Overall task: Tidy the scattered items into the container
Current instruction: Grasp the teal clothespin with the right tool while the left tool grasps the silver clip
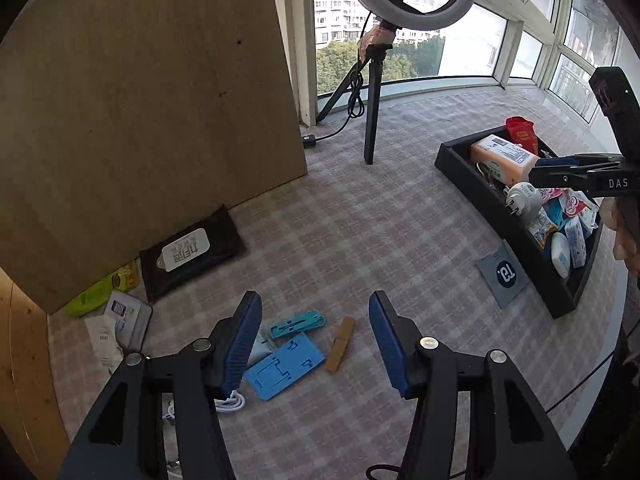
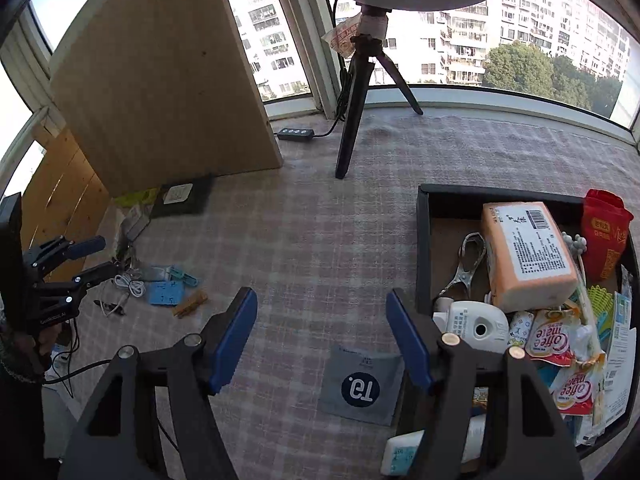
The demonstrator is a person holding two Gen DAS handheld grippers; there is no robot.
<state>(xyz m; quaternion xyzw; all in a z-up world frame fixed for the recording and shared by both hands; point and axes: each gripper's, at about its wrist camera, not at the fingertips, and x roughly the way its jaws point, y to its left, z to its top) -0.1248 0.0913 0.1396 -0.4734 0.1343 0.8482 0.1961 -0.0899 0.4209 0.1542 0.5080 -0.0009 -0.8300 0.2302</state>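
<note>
left wrist view: the left gripper (image 1: 314,344) hangs with its blue-padded fingers spread and empty above a cluster at 6 o'clock on the checked cloth (image 1: 360,232): a flat blue plastic card (image 1: 286,366), a small teal clip (image 1: 298,323) touching its far edge, a wooden clothespin (image 1: 340,344) just beside it at 3 o'clock, and a coiled white cable (image 1: 232,402) under the left finger. they lie so close that a closing pinch could drag two at once or snag the cable, and the thin card may slide flat along the cloth. right wrist view: the right gripper (image 2: 322,340) is likewise released, holding nothing, over a grey square sachet (image 2: 362,386) just beside the black rectangular tray (image 2: 424,240) at 3 o'clock. the tray is already heaped, so a careless drop could spill over its low wall, and the flat sachet looks hard to lift.
</note>
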